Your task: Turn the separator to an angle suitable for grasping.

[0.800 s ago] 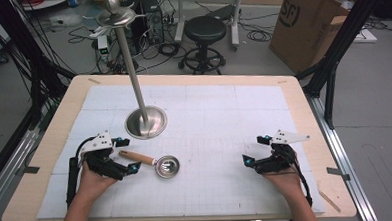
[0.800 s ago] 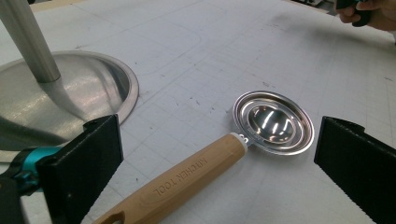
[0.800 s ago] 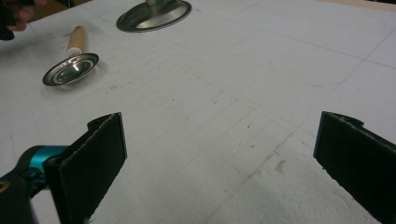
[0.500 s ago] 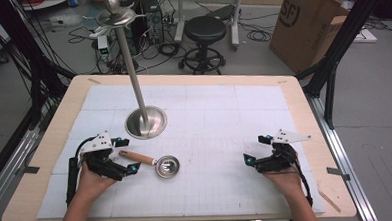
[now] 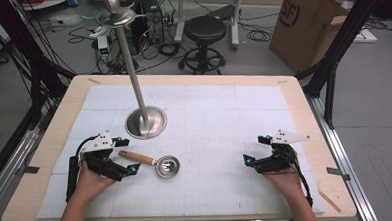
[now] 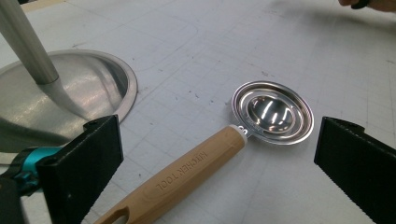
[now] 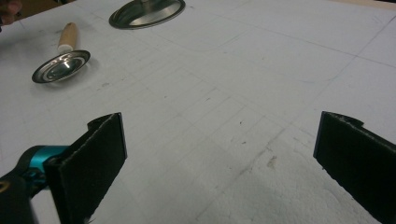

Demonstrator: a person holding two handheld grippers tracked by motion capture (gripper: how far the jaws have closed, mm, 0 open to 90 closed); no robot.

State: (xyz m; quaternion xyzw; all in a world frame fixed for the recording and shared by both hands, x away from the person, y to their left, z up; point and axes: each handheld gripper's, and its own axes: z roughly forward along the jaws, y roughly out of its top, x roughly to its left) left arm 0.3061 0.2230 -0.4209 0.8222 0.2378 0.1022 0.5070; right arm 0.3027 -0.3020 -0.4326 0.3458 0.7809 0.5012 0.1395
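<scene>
A spoon (image 5: 151,161) with a wooden handle and a small steel bowl lies flat on the white mat. In the left gripper view the spoon (image 6: 201,163) has its handle running up between the two jaws, and its bowl lies beyond them. My left gripper (image 5: 127,155) is open, its jaws standing either side of the handle's end without touching it. My right gripper (image 5: 254,149) rests open over bare mat at the right, with nothing between its jaws. The right gripper view has the spoon (image 7: 60,65) far off at the upper left.
A steel stand (image 5: 145,122) with a round base and a tall pole rises just behind the spoon and my left gripper; its base (image 6: 70,93) is near the left jaw. The white gridded mat (image 5: 219,119) covers the wooden table. A stool and a cardboard box stand beyond the far edge.
</scene>
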